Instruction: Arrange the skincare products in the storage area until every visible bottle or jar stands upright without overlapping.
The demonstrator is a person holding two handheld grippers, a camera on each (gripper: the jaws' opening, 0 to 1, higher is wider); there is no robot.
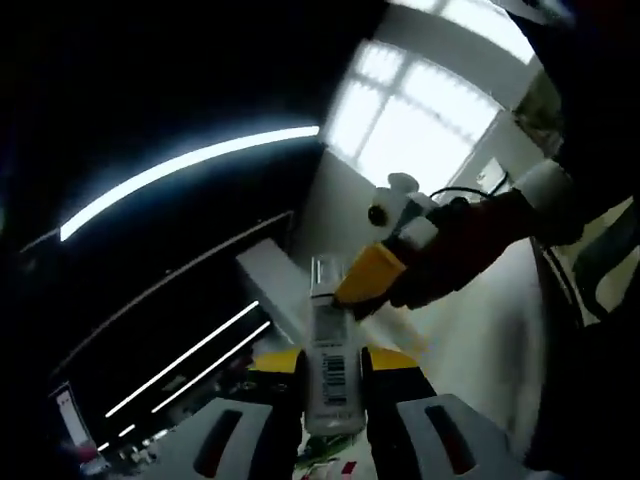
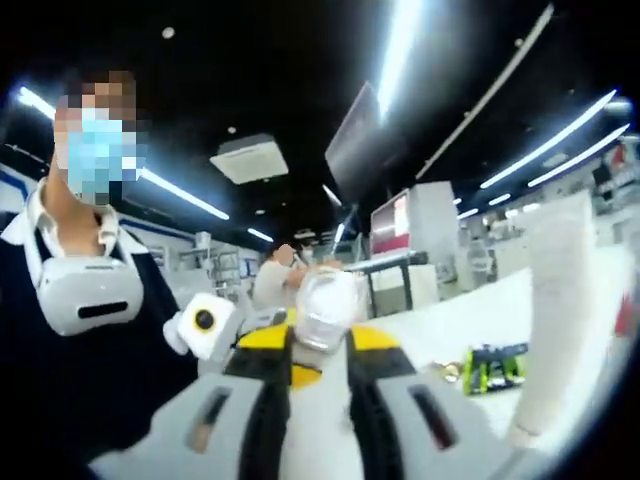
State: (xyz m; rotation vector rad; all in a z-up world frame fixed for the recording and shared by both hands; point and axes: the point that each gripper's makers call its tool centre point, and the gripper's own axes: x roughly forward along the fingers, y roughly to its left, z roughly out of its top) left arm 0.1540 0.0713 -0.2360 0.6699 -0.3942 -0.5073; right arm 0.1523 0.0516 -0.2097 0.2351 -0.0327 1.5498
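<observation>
A slim pale bottle (image 1: pixel 330 335) with a barcode label stands up between the jaws of my left gripper (image 1: pixel 333 368), which is shut on its lower body. The view looks up toward the ceiling. My right gripper (image 1: pixel 366 279) comes in from the right, its yellow fingertips closed on the bottle's top end. In the right gripper view the bottle's clear cap end (image 2: pixel 325 300) sits pinched between the yellow-tipped jaws of my right gripper (image 2: pixel 322 345). A tall white tube (image 2: pixel 560 320) stands upright at the right.
A white table (image 2: pixel 460 325) stretches behind the jaws, with a small green and black item (image 2: pixel 495 366) lying on it. A person's dark sleeve (image 1: pixel 470 240) holds the right gripper. Another person (image 2: pixel 272 278) stands far back. A bright window (image 1: pixel 420 110) is overhead.
</observation>
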